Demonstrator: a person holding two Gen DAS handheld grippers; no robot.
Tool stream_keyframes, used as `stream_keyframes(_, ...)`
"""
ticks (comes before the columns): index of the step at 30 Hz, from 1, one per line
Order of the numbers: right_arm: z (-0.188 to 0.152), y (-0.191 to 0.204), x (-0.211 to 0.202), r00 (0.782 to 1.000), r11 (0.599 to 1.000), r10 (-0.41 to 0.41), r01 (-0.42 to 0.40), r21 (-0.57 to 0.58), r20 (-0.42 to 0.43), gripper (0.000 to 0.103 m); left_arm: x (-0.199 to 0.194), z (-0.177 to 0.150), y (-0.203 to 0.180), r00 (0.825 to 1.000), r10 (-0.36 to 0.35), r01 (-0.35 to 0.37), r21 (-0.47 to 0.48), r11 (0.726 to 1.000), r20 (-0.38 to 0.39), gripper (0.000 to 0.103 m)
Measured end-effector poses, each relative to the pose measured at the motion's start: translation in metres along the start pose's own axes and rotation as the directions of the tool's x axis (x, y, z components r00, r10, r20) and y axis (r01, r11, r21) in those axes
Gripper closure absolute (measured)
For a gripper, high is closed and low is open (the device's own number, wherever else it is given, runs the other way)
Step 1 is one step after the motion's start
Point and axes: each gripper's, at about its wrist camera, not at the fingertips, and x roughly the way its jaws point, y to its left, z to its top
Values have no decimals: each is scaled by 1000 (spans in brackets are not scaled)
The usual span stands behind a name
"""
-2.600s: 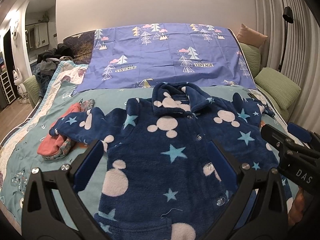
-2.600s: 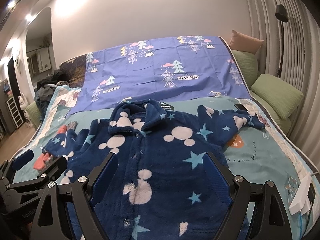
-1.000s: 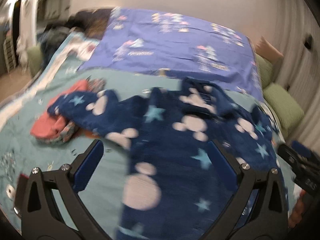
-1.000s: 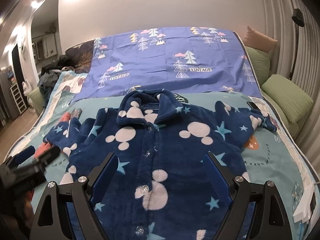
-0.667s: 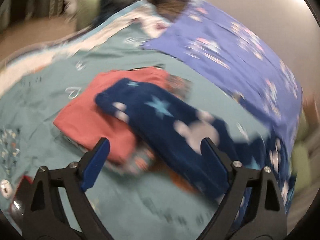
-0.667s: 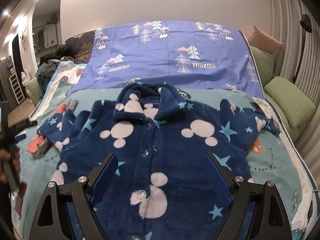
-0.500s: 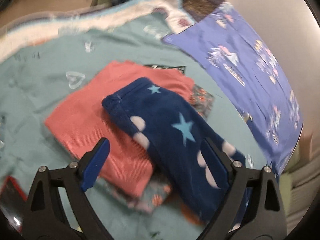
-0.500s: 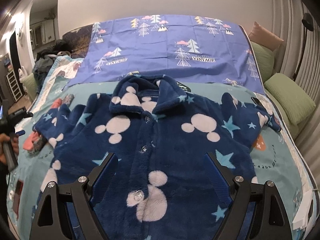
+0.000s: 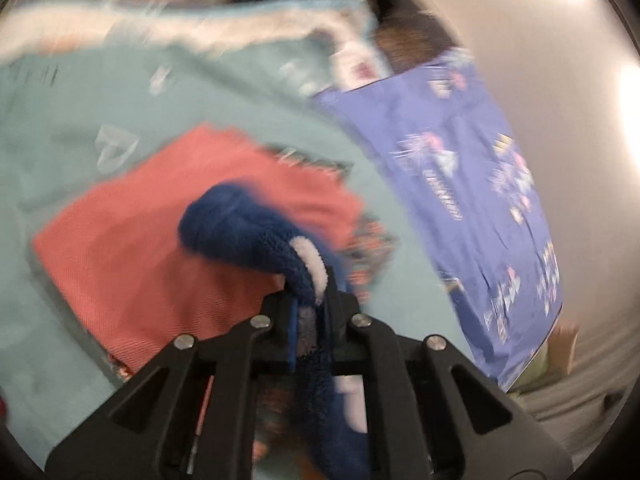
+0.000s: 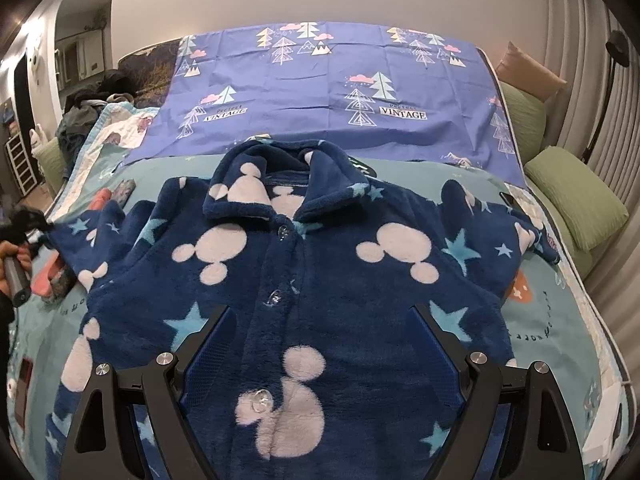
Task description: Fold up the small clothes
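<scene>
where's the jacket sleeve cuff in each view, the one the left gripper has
Left wrist: the sleeve cuff sits at centre, pinched in the shut left gripper, above the folded coral garment.
Right wrist: the same cuff is at the far left edge, pulled out from the jacket by the left gripper.
Shared landmark: the purple tree-print sheet.

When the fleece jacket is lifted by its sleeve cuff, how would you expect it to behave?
Probably floppy: the sleeve cuff bunches limply in the shut left gripper. The fleece jacket looks thick and wide, so it would likely drag and sag rather than rise flat.
</scene>
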Motion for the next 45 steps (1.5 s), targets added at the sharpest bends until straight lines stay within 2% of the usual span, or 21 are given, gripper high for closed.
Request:
stream_keyframes(2, 0, -4, 0, 1000, 1000, 6, -6, 16, 2, 14, -24, -6, -43, 998, -52, 47, 119, 992, 42, 93)
stream_keyframes(4, 0, -10, -1, 1000, 999, 14, -14, 41, 6, 14, -50, -19, -86, 990, -121, 102, 238, 966, 70, 93)
stream_keyframes(6, -2, -15, -2, 1000, 998, 18, -19, 57, 12, 14, -78, -42, -131, 976, -199, 155, 374, 915, 83, 93)
stream_keyframes(9, -5, -26, -4, 1000, 996, 18, -20, 83, 19, 14, -112, -94, -193, 948, -314, 237, 554, 798, 46, 93)
stream_keyframes(10, -6, -33, -4, 1000, 995, 15, -17, 99, 18, 14, -121, -120, -216, 938, -347, 267, 618, 739, 10, 93)
stream_keyframes(12, -9, -46, -4, 1000, 991, 9, -11, 134, 14, 14, -124, -162, -247, 926, -372, 317, 676, 666, -67, 93)
stream_keyframes(15, -14, -73, -5, 1000, 978, 7, -7, 210, -1, 14, -110, -216, -277, 899, -372, 421, 695, 583, -232, 93)
stream_keyframes(18, -21, -98, -5, 1000, 958, 3, 5, 286, -28, 14, -80, -285, -303, 899, -287, 436, 746, 504, -331, 92)
stream_keyframes(21, -28, -117, -8, 999, 947, -6, 19, 320, -41, 14, -55, -329, -307, 893, -202, 449, 763, 465, -403, 91)
stream_keyframes(23, -30, -124, -10, 999, 947, -4, 17, 322, -42, 14, -54, -353, -304, 877, -165, 473, 753, 457, -451, 83)
stream_keyframes(26, -32, -130, -9, 999, 942, 31, -16, 335, -39, 14, -72, -358, -294, 846, -192, 528, 735, 426, -497, 64)
stream_keyframes(28, -32, -131, -6, 997, 937, 60, -41, 346, -43, 14, -94, -349, -287, 851, -233, 525, 753, 396, -471, 48)
stream_keyframes(29, -32, -130, -4, 996, 935, 77, -56, 349, -45, 14, -106, -344, -284, 863, -259, 503, 776, 380, -433, 44)
stream_keyframes(30, -32, -127, -2, 994, 935, 96, -74, 346, -45, 14, -113, -336, -280, 878, -275, 473, 797, 375, -392, 38)
stream_keyframes(31, -31, -123, 1, 992, 937, 116, -94, 337, -45, 14, -124, -321, -271, 902, -298, 412, 828, 380, -313, 34)
stream_keyframes(33, -29, -114, 6, 987, 940, 152, -130, 316, -47, 14, -134, -303, -256, 932, -296, 321, 859, 398, -211, 30)
stream_keyframes(34, -27, -110, 11, 983, 941, 174, -150, 304, -52, 14, -139, -290, -242, 952, -270, 251, 872, 419, -144, 29)
stream_keyframes(36, -26, -104, 21, 977, 940, 199, -170, 296, -72, 14, -140, -270, -218, 975, -209, 161, 874, 458, -70, 29)
stream_keyframes(41, -25, -109, 54, 933, 882, 338, -268, 389, -124, 14, -126, -230, -156, 998, -49, 67, 819, 570, -47, 29)
stream_keyframes(43, -25, -113, 63, 917, 850, 384, -304, 430, -112, 14, -123, -225, -139, 998, -20, 58, 805, 591, -58, 29)
stream_keyframes(45, -23, -116, 74, 907, 823, 409, -322, 468, -95, 14, -115, -229, -131, 997, 11, 52, 809, 586, -72, 29)
